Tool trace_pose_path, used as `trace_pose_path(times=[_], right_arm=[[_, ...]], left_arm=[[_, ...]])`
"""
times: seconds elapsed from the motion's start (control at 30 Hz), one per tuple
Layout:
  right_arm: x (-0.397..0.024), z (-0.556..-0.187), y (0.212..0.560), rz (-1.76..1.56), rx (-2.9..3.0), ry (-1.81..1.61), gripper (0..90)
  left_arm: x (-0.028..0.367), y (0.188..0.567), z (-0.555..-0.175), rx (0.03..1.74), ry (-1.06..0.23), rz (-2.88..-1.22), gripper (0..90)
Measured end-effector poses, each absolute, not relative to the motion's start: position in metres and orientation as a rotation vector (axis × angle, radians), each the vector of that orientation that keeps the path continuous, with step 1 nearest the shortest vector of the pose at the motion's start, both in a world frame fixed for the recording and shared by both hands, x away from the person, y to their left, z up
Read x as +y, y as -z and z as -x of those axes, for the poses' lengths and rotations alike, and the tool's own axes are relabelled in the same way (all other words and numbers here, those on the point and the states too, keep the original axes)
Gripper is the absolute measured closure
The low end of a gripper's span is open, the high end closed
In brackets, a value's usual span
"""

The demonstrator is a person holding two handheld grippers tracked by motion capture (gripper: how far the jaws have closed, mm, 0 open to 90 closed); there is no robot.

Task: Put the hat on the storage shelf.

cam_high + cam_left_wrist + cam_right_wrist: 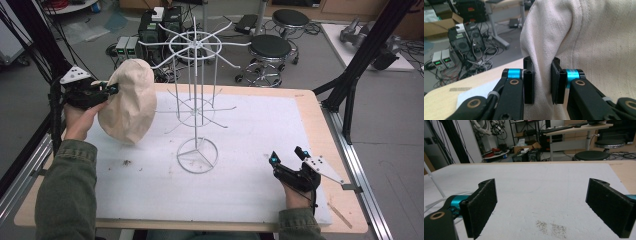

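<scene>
Left gripper [111,89] is clamped on a fold of the beige cloth cap [127,100], lifted clear of the white foam mat [250,150]. In the left gripper view the black pads [529,82] pinch a ridge of the fabric [584,50] between them, the rest bulging up and off to one side of the jaws. The cap hangs crown-down from the pinch, just ahead of the tool. Likely held this way so the open side can be dropped over an arm of the white wire display rack [196,100], which stands beyond the cap, near but apart. Rack hooks are bare, nothing hung on them. No containers on the table.

Right gripper [287,154] rests low on the mat, well apart from rack and cap, jaws spread wide, nothing between the pads [481,205]; just bare mat and some dark crumbs [551,227] ahead of it. Looks parked, waiting to steady the rack or help seat the cap.
</scene>
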State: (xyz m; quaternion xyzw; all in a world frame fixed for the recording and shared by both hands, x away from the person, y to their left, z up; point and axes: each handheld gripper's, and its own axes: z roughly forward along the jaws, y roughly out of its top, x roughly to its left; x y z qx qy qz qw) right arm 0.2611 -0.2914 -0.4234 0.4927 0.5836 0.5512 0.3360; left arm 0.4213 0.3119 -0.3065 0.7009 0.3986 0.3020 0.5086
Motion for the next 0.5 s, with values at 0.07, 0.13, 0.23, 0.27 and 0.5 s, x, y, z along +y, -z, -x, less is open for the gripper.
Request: trace_pose_path(times=[0.07, 0.13, 0.23, 0.27, 0.5], right_arm=[[-0.291, -0.261, 0.423, -1.285, 1.522, -1.437, 9.3], [-0.291, -0.261, 0.423, -1.286, 1.528, -1.439, 9.3], [-0.291, -0.261, 0.423, -1.286, 1.523, -1.433, 9.3], [-0.291, -0.261, 0.423, -1.286, 1.521, -1.436, 9.3], [-0.291, -0.261, 0.423, -1.288, 1.511, -1.44, 9.3]], left_arm=[[0.315, 0.303, -0.418, 0.949, -0.724, -1.66, 76.1], [0.317, 0.299, -0.414, 0.943, -0.73, -1.636, 76.1], [0.321, 0.294, -0.408, 0.932, -0.739, -1.6, 76.1], [0.321, 0.293, -0.406, 0.929, -0.74, -1.592, 76.1], [0.325, 0.276, -0.389, 0.877, -0.78, -1.515, 76.2]])
